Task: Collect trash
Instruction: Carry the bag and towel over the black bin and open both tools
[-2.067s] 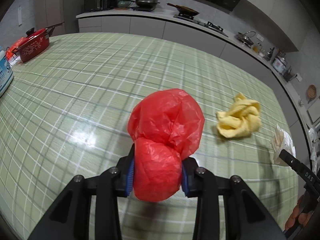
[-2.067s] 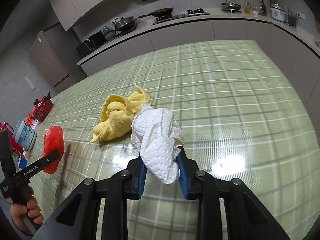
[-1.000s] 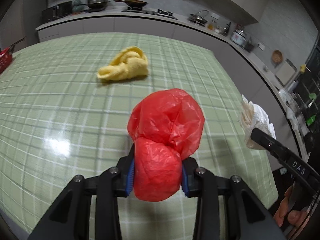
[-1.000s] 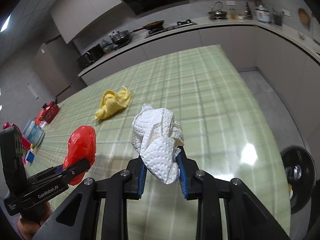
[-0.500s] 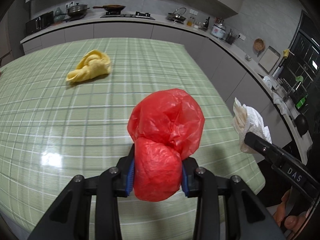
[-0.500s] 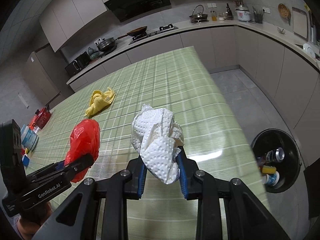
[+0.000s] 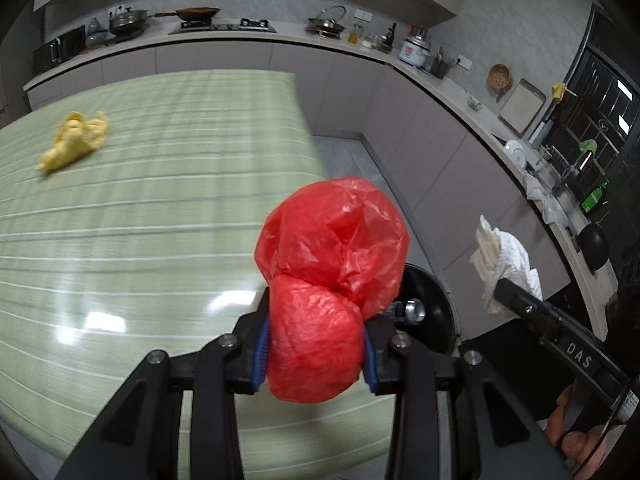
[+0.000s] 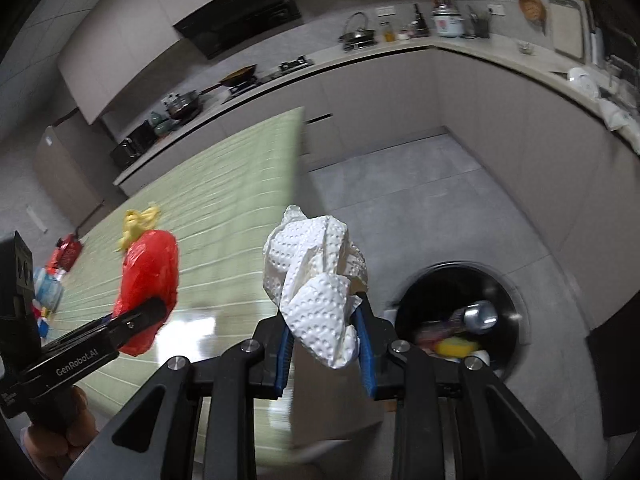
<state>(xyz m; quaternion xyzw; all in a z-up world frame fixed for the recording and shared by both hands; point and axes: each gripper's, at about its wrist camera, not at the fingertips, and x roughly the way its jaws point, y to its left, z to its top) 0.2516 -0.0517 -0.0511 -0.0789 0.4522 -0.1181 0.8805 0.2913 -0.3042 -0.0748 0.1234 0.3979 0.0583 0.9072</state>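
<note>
Nearest to us, our left tool [image 7: 316,354] is clamped on a crumpled red plastic bag [image 7: 328,276], its blue pads pressing the lower lobe while the upper part balloons free above them. We judge the bag very light, soft and somewhat slick, so a bunched, thick fold is the place to hold it. A single thin film could slide out. Our right tool [image 8: 324,346] is closed on a wad of white paper towel [image 8: 316,280], pinched low on the wad. It looks just as light, but rougher and easy to tear, so squeezing the dense middle suits it better than a loose corner. Both pieces hang in the air near the table [image 7: 120,220] edge. On the floor beyond the right tool stands one black trash bin [image 8: 516,292], open, already holding a can and some yellow scrap. Farther back on the table lies one crumpled yellow cloth [image 7: 74,146], limp and easy to grab by its bulk. We count one red bag, one paper wad, one yellow cloth, one bin.
</note>
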